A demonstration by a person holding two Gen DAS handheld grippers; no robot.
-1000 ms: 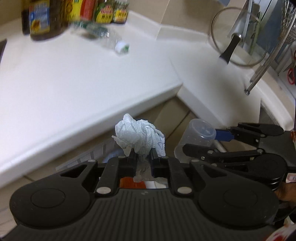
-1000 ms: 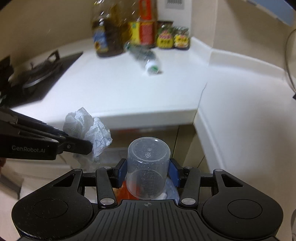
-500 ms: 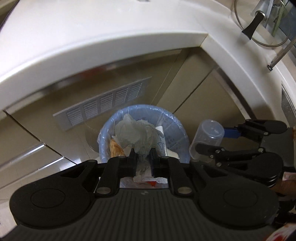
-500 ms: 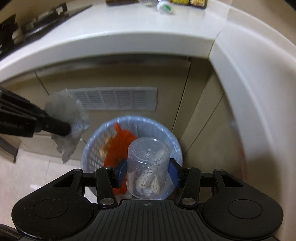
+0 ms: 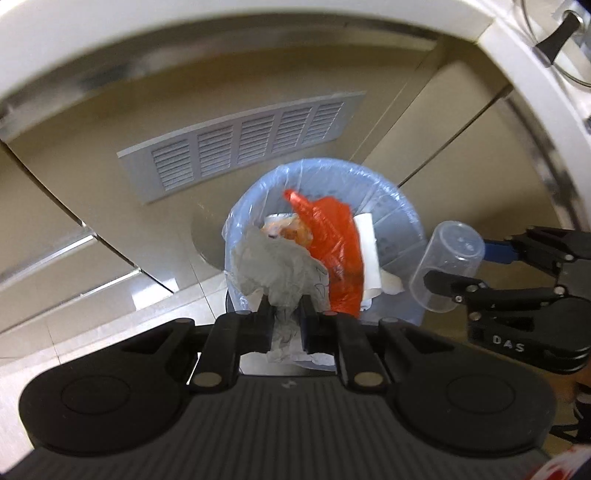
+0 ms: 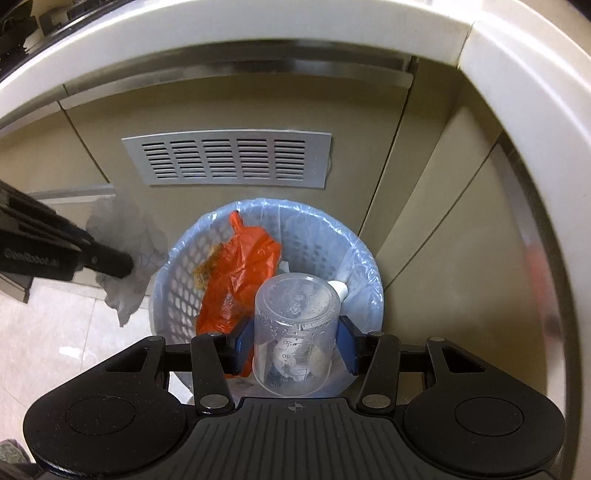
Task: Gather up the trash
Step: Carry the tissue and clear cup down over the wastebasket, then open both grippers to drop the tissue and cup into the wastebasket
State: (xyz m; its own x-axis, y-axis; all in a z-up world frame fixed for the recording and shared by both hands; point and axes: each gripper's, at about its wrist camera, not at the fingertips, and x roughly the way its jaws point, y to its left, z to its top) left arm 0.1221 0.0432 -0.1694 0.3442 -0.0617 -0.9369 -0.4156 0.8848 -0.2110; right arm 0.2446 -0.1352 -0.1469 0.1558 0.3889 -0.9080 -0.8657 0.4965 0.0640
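Observation:
My left gripper [image 5: 286, 310] is shut on a crumpled grey-white paper wad [image 5: 277, 266] and hangs over the left rim of a blue-lined waste basket [image 5: 321, 162]. An orange plastic bag [image 5: 332, 240] and white scraps lie inside the basket. My right gripper [image 6: 295, 343] is shut on a clear plastic measuring cup [image 6: 297, 306], bottom up, above the basket [image 6: 258, 203] and its orange bag [image 6: 236, 273]. In the left wrist view the cup [image 5: 447, 266] hangs at the basket's right edge. In the right wrist view the left gripper [image 6: 118, 264] holds the paper wad [image 6: 122, 236] just left of the rim.
The basket stands on the floor against beige cabinet doors with a grey vent grille [image 6: 229, 158]. The white countertop edge [image 6: 517, 74] curves overhead and to the right. Pale floor tiles [image 6: 55, 332] lie to the left. A pot lid [image 5: 561, 33] shows at the top right.
Both grippers have sunk from counter height to just over the basket and tilted further down. The counter has slid to the top of both views. Both grips are unchanged.

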